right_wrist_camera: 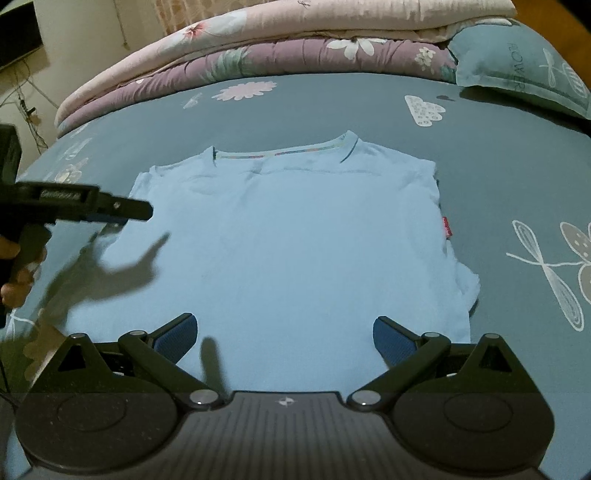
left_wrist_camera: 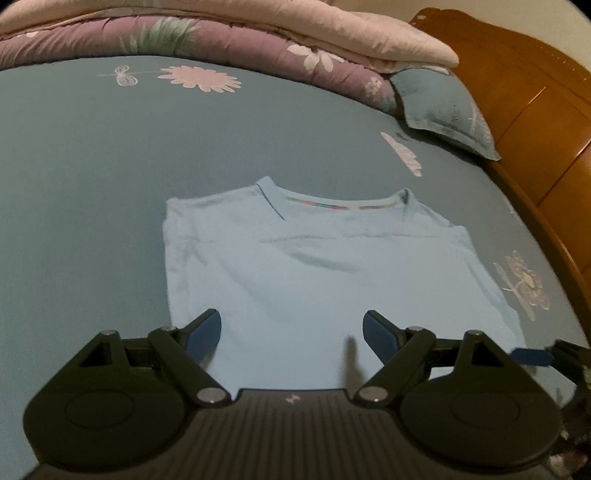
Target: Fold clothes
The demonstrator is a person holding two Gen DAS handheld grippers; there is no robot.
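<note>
The right wrist view shows things that the left wrist view does not: a small red label (right_wrist_camera: 446, 226) on the right side seam of the light blue T-shirt (right_wrist_camera: 288, 243), a person's hand (right_wrist_camera: 16, 273) at the left edge, and the left tool (right_wrist_camera: 138, 210) seen from the side above the shirt's left part, with its shadow on the cloth. This view also shows a wall (right_wrist_camera: 92, 33) with cables at the upper left. The left wrist view alone shows the wooden headboard (left_wrist_camera: 535, 99) at the right, and a blue finger of the right tool (left_wrist_camera: 530, 357) at the right edge, over the lower right corner of the T-shirt (left_wrist_camera: 314, 280).

The T-shirt lies flat on the teal bed sheet (right_wrist_camera: 517, 177), already folded into a rectangle with the sleeves turned in. Its collar is on the far side, toward the folded quilts (right_wrist_camera: 277, 48) and the teal pillow (right_wrist_camera: 524, 70).

In its own view, the left tool (left_wrist_camera: 291, 332) has its fingers spread wide, with nothing between the blue pads (left_wrist_camera: 203, 338). It hangs over the near hem, toward the shirt's left edge. The right tool (right_wrist_camera: 285, 336) is also spread wide and holds nothing; it hangs over the near hem, right of the middle. I cannot tell if either one touches the cloth.
</note>
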